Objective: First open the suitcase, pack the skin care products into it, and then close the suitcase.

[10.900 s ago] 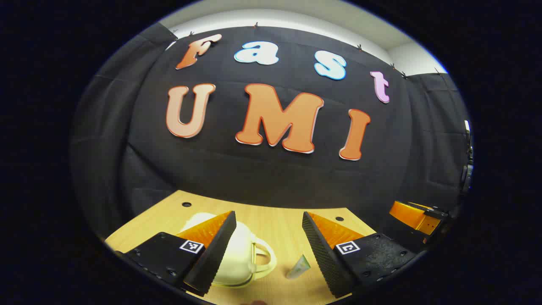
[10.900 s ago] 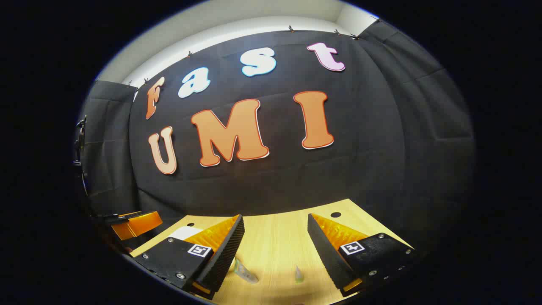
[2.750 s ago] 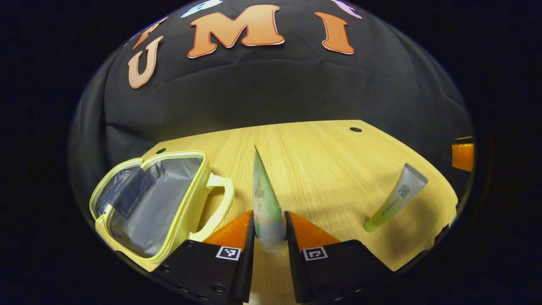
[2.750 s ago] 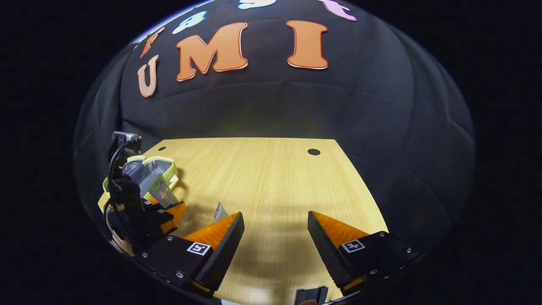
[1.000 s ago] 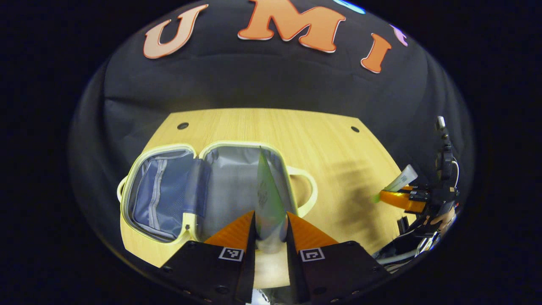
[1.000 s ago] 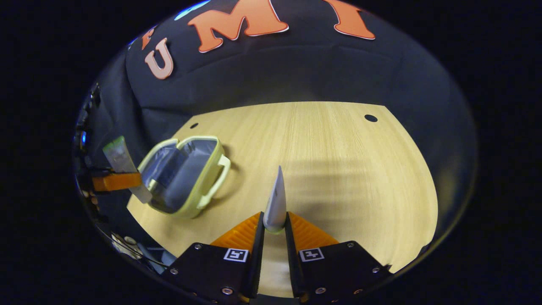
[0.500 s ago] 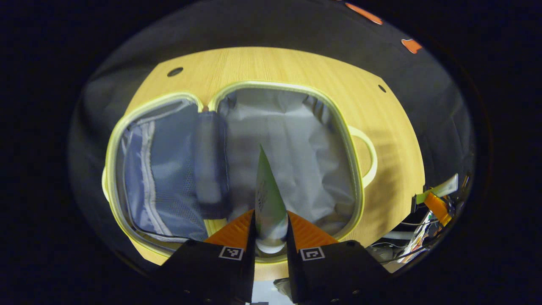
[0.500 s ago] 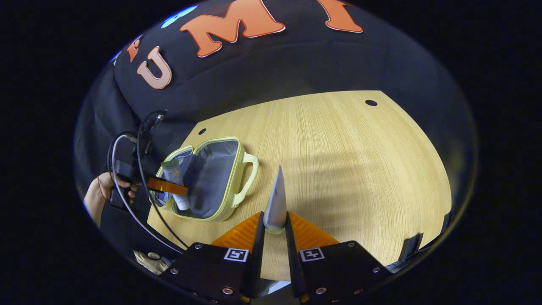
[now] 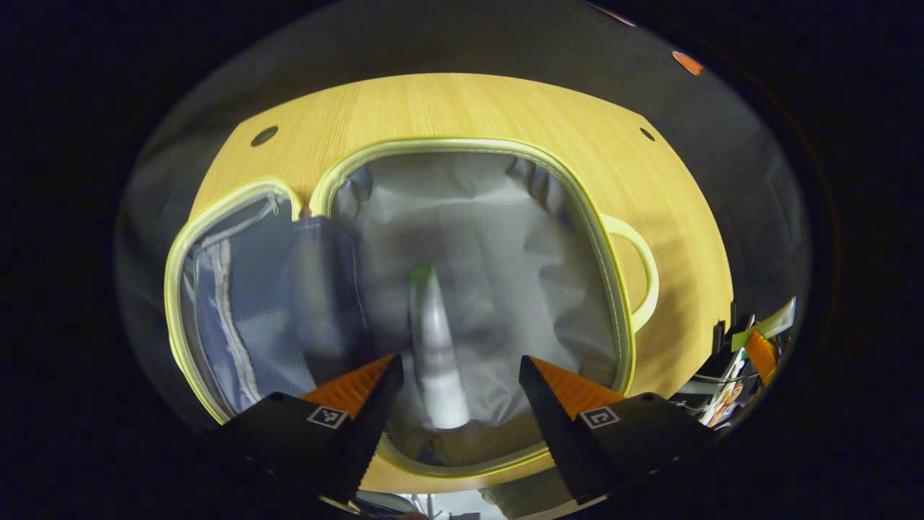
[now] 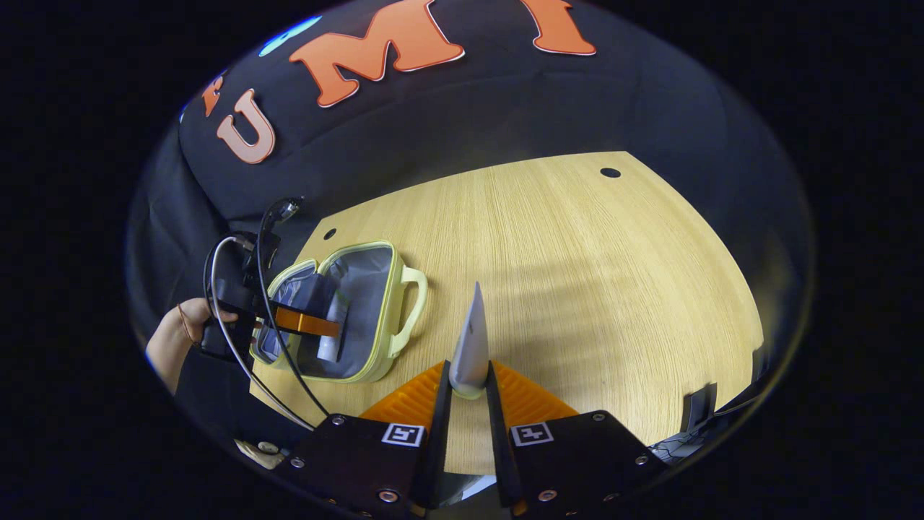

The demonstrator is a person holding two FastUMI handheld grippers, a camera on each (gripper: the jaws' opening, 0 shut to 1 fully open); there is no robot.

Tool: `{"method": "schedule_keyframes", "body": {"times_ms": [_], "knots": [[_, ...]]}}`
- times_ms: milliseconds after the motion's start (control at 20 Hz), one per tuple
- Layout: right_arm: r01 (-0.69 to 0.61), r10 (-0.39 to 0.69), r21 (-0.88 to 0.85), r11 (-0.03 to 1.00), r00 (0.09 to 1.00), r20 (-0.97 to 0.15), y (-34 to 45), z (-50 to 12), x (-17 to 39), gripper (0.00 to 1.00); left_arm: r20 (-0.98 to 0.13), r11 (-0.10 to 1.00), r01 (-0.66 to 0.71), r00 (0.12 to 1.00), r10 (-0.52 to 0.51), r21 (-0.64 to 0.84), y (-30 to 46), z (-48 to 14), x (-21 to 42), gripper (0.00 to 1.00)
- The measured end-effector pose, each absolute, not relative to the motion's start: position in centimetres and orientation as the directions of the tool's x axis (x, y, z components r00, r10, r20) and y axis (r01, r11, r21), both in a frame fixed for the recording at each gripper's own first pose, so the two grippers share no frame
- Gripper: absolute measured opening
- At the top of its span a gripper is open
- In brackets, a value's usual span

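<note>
The small pale-yellow suitcase (image 9: pixel 462 144) lies open on the table, grey lining up, its mesh-pocket lid (image 9: pixel 231 303) folded out to the left. My left gripper (image 9: pixel 458 361) hovers over the main compartment, open, and a green-tipped tube (image 9: pixel 433 347), blurred, sits loose between its fingers inside the case. My right gripper (image 10: pixel 468 386) is shut on a whitish tube (image 10: pixel 471 339) above the table, to the right of the suitcase (image 10: pixel 393 289). In the right gripper view the left gripper (image 10: pixel 310 323) hangs over the case with the loose tube (image 10: pixel 330 339) below it.
The wooden table (image 10: pixel 577 253) has small round holes (image 10: pixel 610 172) near its far corners. A hand (image 10: pixel 177 325) and looping black cables (image 10: pixel 238 347) sit at the table's left edge. Black cloth walls close the far side.
My left gripper has opened and let go of the green-tipped tube, which has dropped into the case. The right gripper still holds its tube and has shifted only slightly.
</note>
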State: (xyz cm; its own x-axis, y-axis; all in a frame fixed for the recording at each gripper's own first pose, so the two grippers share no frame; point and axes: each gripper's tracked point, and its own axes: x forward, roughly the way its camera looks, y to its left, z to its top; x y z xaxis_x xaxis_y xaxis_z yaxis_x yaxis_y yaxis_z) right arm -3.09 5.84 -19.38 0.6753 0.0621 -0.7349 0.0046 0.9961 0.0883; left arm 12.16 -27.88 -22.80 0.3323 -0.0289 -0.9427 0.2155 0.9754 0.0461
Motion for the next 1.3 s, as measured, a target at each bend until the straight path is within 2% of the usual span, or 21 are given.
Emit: {"method": "schedule_keyframes", "body": {"times_ms": [150,250,450,550,700,850,1050,1150,1200,1250,1300], "knots": [[-0.028,0.089,0.096,0.995,0.675,-0.733,6.8,-18.6,-2.4,0.3,-0.917,0.965,0.25,0.398,-0.027,0.08,-28.1,-20.0,11.6,0.99],[-0.058,0.117,0.106,0.993,0.674,-0.73,8.0,-17.8,-1.4,0.3,-0.899,0.965,0.258,0.432,-0.067,0.051,-28.6,-17.5,10.3,0.99],[-0.16,0.187,0.107,0.981,0.661,-0.727,11.8,-16.7,1.3,0.3,-0.856,0.974,0.225,0.509,-0.092,0.03,-26.4,-13.2,7.4,0.99],[-0.225,0.231,0.109,0.968,0.637,-0.736,14.6,-16.6,2.4,0.3,-0.834,0.982,0.187,0.545,-0.084,0.023,-24.3,-11.8,6.1,0.99],[-0.291,0.314,0.175,0.941,0.552,-0.772,19.3,-18.0,3.3,0.3,-0.807,0.995,0.093,0.584,-0.091,-0.044,-21.2,-10.3,4.2,0.99],[-0.331,0.312,0.165,0.929,0.458,-0.833,21.8,-21.1,4.0,0.3,-0.789,0.999,0.0,0.613,-0.042,-0.053,-17.1,-9.4,2.5,0.99],[-0.329,0.305,0.194,0.924,0.332,-0.892,25.1,-25.7,3.8,0.29,-0.794,0.993,-0.097,0.608,0.007,-0.065,-12.8,-9.7,-0.2,0.99],[-0.32,0.283,0.182,0.93,0.307,-0.909,25.0,-27.2,4.1,0.3,-0.803,0.989,-0.128,0.596,0.014,-0.077,-11.6,-10.4,-1.2,0.99],[-0.312,0.27,0.174,0.934,0.299,-0.915,25.1,-28.1,4.1,0.36,-0.808,0.987,-0.141,0.589,0.018,-0.081,-11.1,-10.8,-1.6,0.99],[-0.306,0.256,0.165,0.938,0.29,-0.922,25.1,-28.7,4.2,0.3,-0.811,0.985,-0.153,0.584,0.023,-0.082,-10.6,-10.9,-2.1,0.99],[-0.301,0.242,0.154,0.941,0.282,-0.928,25.1,-29.4,4.0,0.3,-0.813,0.983,-0.161,0.581,0.027,-0.083,-10.2,-11.2,-2.4,0.99]]}}
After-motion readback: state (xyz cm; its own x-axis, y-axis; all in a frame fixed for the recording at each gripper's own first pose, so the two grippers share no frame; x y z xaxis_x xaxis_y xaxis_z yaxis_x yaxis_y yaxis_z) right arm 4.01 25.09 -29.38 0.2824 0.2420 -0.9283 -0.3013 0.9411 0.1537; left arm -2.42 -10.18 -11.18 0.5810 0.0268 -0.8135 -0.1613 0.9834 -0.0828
